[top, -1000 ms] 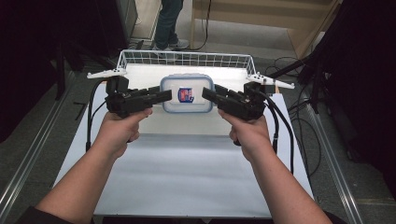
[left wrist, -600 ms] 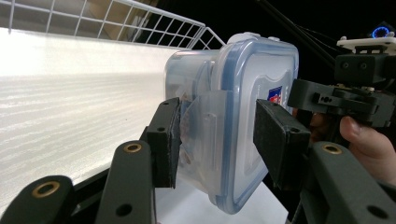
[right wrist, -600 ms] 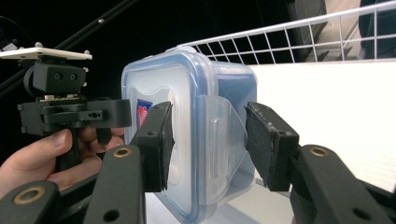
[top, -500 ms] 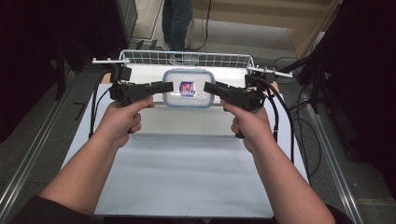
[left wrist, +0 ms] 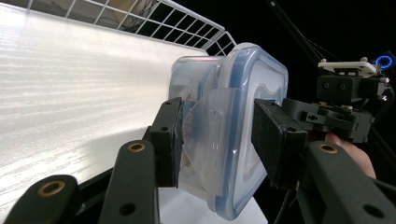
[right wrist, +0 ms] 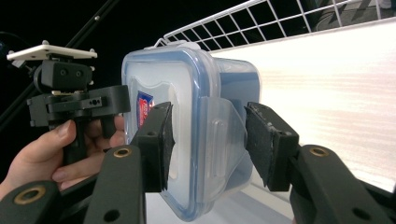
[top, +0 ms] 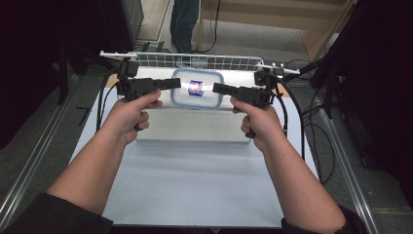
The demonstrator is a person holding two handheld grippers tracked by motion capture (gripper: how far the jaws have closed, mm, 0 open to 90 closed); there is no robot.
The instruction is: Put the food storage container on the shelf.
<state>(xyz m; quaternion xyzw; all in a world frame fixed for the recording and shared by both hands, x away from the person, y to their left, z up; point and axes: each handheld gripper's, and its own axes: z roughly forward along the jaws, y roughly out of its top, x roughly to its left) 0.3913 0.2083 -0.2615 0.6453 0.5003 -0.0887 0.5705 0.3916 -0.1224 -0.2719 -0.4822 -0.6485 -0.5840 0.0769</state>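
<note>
A: We see a clear container [top: 197, 88] with a blue-rimmed lid just before the wire basket [top: 195, 61], over the white bench [top: 195, 180].

B: Left hand-held gripper [top: 176, 84] straddles the container's left latch flap, jaws partly apart; contact unclear, we cannot tell.

A: Right hand-held gripper [top: 216, 88] likewise on its right flap.

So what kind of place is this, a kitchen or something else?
Probably not a kitchen; more likely a lab or studio set up for recording. A white table with a wire rack stands on bare floor among dark stands, cables trail beside it, and a person stands beyond.
</note>
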